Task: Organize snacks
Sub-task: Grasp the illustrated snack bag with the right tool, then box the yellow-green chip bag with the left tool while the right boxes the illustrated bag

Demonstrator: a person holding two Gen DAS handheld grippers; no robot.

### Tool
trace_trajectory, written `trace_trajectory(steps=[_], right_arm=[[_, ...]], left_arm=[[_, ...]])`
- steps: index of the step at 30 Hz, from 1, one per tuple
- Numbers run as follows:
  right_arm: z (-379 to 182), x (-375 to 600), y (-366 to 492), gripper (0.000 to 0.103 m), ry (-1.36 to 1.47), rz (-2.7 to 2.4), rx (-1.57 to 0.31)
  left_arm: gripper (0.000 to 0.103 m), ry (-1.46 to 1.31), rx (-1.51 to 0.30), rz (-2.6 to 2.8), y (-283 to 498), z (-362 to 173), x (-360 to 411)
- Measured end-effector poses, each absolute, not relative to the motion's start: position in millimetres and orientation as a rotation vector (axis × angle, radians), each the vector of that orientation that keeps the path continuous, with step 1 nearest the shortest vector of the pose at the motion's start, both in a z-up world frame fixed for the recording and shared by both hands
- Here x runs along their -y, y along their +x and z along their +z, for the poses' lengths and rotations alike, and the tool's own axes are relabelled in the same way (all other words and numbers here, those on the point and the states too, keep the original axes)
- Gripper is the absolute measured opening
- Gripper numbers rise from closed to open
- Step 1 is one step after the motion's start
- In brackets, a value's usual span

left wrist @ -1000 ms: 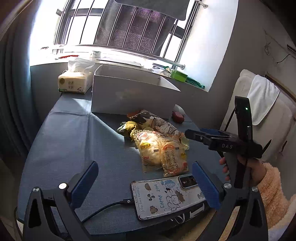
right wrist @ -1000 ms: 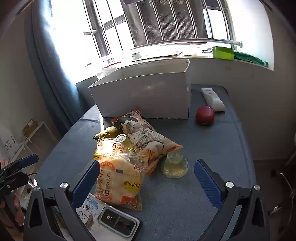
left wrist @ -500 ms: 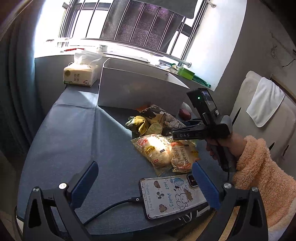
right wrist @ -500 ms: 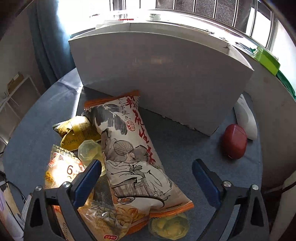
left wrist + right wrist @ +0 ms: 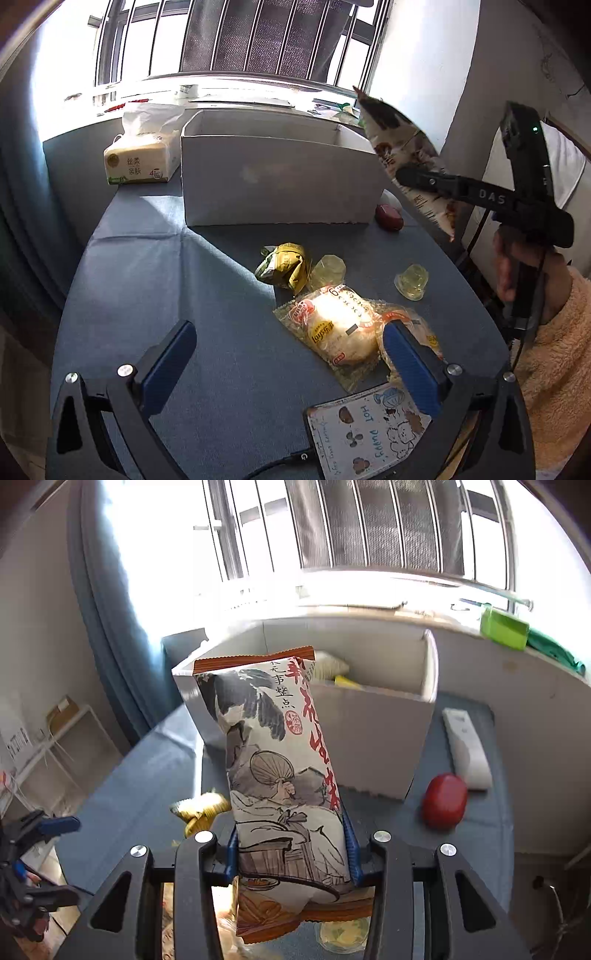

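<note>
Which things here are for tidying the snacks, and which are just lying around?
For the job: snack bag in the right gripper, white box, yellow packet, two jelly cups, bread packs.
Lying about: tissue pack, phone, red case, remote.

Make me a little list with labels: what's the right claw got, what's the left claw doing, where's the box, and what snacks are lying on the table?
right claw: closing on the long snack bag, lifted off the table
left claw: open, empty
box: white, open top, at the table's far side
snacks on table: yellow packet, two jelly cups, two clear-wrapped snack packs
</note>
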State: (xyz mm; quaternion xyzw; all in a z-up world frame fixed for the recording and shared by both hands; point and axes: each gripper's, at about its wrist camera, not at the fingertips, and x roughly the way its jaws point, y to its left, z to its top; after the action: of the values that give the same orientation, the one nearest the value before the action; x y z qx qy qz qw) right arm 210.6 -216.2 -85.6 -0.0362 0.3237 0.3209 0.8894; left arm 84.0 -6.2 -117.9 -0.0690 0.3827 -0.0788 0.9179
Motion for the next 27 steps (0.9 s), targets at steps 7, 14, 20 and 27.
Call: trace_trajectory(steps=[7, 14, 20, 27], right_arm=[[-52.5, 250.2, 178.1, 0.047, 0.003, 0.699, -0.614], [-59.1, 262.8, 147.6, 0.047, -0.019, 0.718, -0.634], [-79.6, 271.8, 144.4, 0.047, 0.006, 0.711, -0.689], [-95.2, 278.1, 154.4, 0.047, 0.099, 0.685, -0.731]], left_arm=[[0.102, 0.012, -0.899, -0.205, 163.5, -142.8, 21.0], [0.059, 0.088, -0.991, -0.265, 204.7, -170.2, 27.3], [0.038, 0.071, -0.928, -0.269, 195.9, -159.3, 25.0], [0.038, -0.032, -0.741, -0.244, 156.0, -102.4, 1.1]])
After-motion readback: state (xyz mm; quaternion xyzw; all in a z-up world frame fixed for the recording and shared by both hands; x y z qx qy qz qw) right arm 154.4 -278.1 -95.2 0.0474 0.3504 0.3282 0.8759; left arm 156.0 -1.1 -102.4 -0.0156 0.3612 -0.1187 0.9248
